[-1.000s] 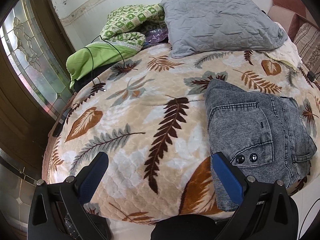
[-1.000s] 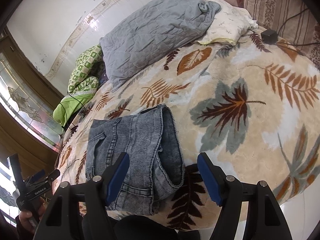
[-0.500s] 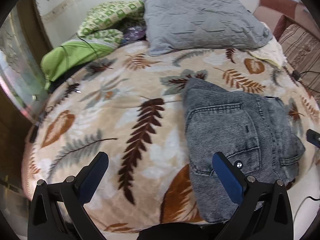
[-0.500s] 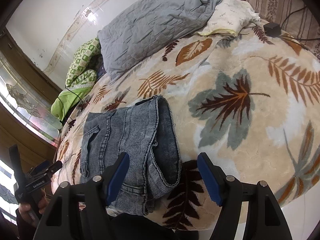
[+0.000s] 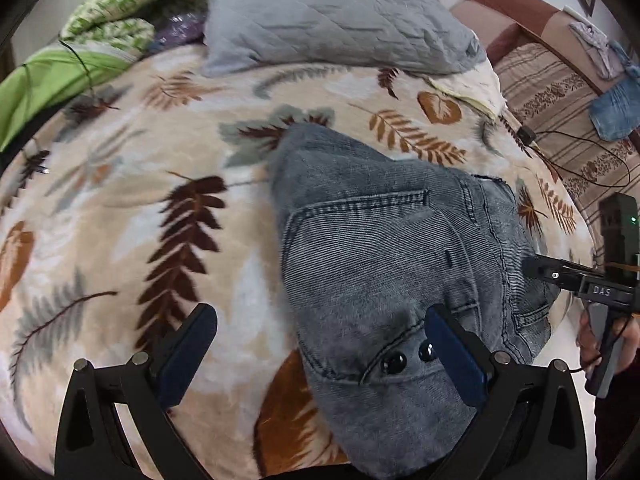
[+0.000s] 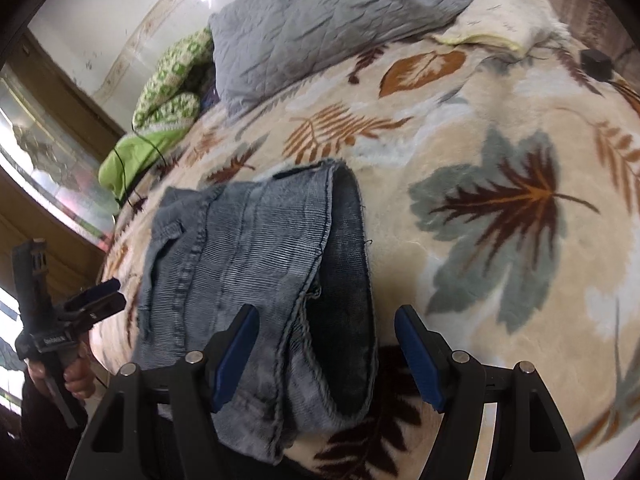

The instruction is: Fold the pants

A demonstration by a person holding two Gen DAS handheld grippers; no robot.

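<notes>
**Both grippers spread wide over folded grey jeans on the bed**

The left gripper (image 5: 320, 344) hangs with its blue-padded fingers (image 5: 186, 354) far apart and nothing between them; its right pad sits over the near edge of the pants (image 5: 384, 264), beside two dark buttons (image 5: 408, 356). The right gripper (image 6: 326, 354) is likewise released and empty, its fingers (image 6: 236, 352) straddling the open hem of a trouser leg.

The pants are washed grey-blue denim, ribbed in texture, folded into a compact bundle near the front edge of the bed. In the left wrist view a back pocket with double stitching faces up, with a seam and a second pocket toward the right. In the right wrist view the cuffs (image 6: 344, 280) lie on top at the near end, one gaping to show a darker inside, with frayed threads along the hem.

Each gripper shows in the other's view: the right one (image 5: 560, 276) pokes in over the jeans' right side, with white letters reading "DAS" on its body and a small green light above; the left one (image 6: 96, 300) appears at the far left edge, its lettering too small to read.

The pants rest on a cream blanket (image 5: 132, 200) printed with brown, rust and grey leaves. Farther back lie a grey quilted pillow (image 5: 328, 16) and a green patterned bundle (image 5: 120, 12).
</notes>
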